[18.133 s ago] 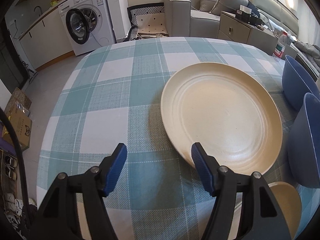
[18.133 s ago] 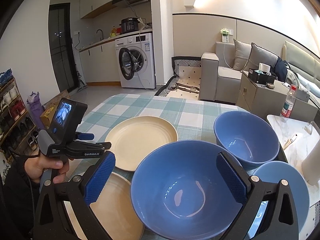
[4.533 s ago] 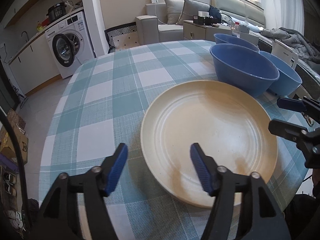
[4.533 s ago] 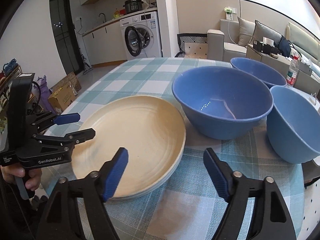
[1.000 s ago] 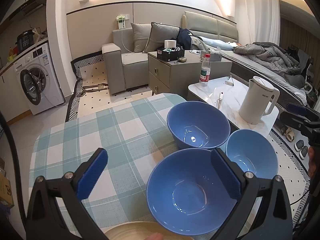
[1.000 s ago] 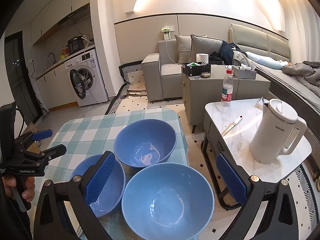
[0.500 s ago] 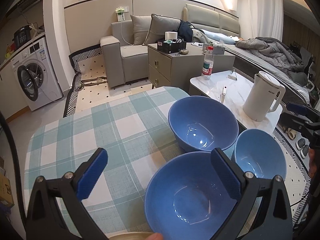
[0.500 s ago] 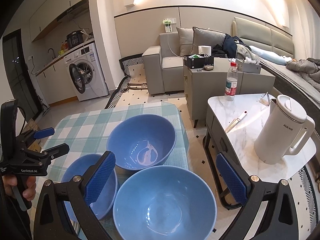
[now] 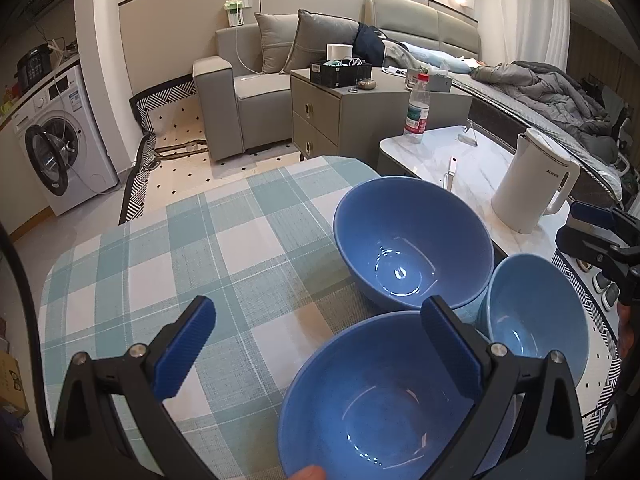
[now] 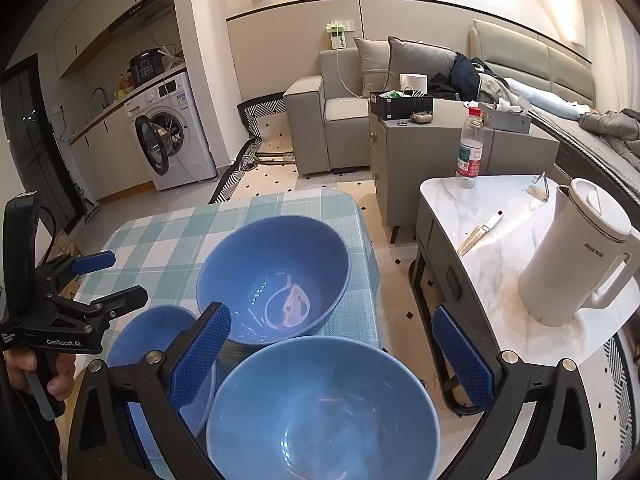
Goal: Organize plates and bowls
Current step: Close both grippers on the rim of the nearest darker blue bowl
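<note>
Three blue bowls stand close together near the right end of the checked table [image 9: 168,264]. My left gripper [image 9: 318,320] is open and hovers over the near dark blue bowl [image 9: 380,400], with nothing between its fingers. Beyond it sits the far dark blue bowl [image 9: 414,244], and to the right the lighter blue bowl [image 9: 536,320]. My right gripper [image 10: 330,320] is open above the lighter blue bowl [image 10: 324,408], in front of the far bowl [image 10: 276,276]. In the right wrist view the left gripper [image 10: 116,278] hangs over the left bowl [image 10: 156,344].
A marble side table [image 10: 500,248] stands just past the checked table's right edge, carrying a white kettle [image 10: 576,260], a water bottle [image 10: 468,152] and a small knife. A grey cabinet [image 9: 340,116], a sofa and a washing machine [image 9: 60,148] lie farther off.
Both grippers have dropped and come closer to the bowls over the last second, still open. Before that, the cream plates filled the views; now only the bowls do.
</note>
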### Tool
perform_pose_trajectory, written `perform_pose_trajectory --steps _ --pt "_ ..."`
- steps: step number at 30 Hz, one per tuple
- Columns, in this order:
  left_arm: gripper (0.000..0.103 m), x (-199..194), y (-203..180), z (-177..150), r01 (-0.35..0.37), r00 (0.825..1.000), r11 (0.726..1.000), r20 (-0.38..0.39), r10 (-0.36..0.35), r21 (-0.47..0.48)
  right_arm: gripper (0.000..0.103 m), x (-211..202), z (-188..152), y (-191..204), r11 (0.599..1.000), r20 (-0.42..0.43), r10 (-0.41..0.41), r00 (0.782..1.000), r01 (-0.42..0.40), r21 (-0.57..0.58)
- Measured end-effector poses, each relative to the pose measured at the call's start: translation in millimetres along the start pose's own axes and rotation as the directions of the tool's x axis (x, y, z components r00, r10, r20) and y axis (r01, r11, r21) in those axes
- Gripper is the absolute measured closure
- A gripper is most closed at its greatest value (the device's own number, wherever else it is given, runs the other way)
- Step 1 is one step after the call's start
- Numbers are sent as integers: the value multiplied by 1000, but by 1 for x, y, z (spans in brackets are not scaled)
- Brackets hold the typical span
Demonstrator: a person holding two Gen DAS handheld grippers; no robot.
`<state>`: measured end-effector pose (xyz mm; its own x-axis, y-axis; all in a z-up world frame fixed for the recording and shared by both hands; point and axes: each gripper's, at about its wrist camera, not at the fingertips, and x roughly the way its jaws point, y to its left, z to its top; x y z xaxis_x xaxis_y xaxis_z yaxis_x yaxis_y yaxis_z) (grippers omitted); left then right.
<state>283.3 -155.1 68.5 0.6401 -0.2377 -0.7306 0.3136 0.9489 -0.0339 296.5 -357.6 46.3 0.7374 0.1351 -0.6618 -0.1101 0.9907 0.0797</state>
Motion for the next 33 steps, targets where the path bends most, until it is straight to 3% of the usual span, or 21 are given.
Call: perform_pose_trajectory --steps 17,27,33 --pt "0 31 -5 9 29 999 999 -39 -30 -17 1 34 7 -16 999 -52 38 998 -37 21" --pt "7 46 -11 15 41 998 999 -54 -41 -2 1 55 10 -22 999 -96 36 995 -33 36" --pt "12 55 -9 15 49 996 999 -67 -50 -14 11 68 13 -20 999 -120 43 992 -39 35"
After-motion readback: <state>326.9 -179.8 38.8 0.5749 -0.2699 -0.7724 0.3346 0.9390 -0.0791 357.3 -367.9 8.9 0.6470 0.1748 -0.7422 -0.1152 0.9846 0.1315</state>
